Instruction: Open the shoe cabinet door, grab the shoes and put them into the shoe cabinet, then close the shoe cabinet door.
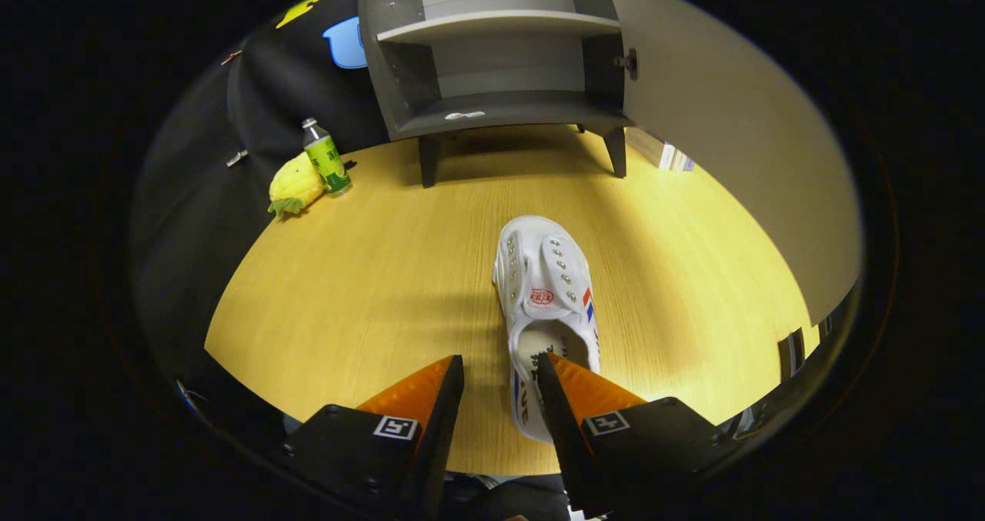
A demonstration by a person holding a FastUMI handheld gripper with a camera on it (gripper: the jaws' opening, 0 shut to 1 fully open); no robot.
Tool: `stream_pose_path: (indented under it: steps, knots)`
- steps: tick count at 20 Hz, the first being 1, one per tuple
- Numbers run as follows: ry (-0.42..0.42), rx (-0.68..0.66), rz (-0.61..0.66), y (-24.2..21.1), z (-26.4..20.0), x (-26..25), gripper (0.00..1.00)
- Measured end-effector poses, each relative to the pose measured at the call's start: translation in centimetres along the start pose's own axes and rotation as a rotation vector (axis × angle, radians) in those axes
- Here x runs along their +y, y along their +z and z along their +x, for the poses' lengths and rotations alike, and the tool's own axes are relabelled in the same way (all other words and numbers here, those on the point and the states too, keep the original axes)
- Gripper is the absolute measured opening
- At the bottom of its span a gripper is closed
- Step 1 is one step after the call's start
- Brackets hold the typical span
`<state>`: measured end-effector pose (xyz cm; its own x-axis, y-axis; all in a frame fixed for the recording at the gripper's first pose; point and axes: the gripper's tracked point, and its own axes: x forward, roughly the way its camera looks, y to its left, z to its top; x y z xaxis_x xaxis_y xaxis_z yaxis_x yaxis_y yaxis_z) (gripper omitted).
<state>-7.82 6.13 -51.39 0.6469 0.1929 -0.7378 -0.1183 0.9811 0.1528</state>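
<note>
White canvas shoe [545,305], one, on wooden bench [369,275]; gripper [500,375] fingers apart, heel partly hidden by right finger. One grey shoe cabinet [500,113], door [723,121] open.

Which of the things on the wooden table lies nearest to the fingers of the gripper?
The white shoe: its heel lies between the open gripper's fingers, while the plush pineapple and bottle stand far off.
</note>
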Motion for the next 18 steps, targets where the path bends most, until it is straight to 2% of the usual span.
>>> stream_pose_path:
  steps: [5, 8, 11, 15, 18]
  knots:
    - [-0.017, -0.1, -0.003, 2.1, 3.8, -0.2, 0.59]
    - [-0.065, -0.17, 0.037, 3.7, 5.2, -1.0, 0.4]
    - [-0.082, -0.207, 0.069, 4.6, 5.6, -1.4, 0.35]
    - [-0.038, -0.216, 0.054, 5.1, 6.3, -0.8, 0.05]
    - [-0.01, -0.215, 0.087, 6.3, 5.1, -1.4, 0.05]
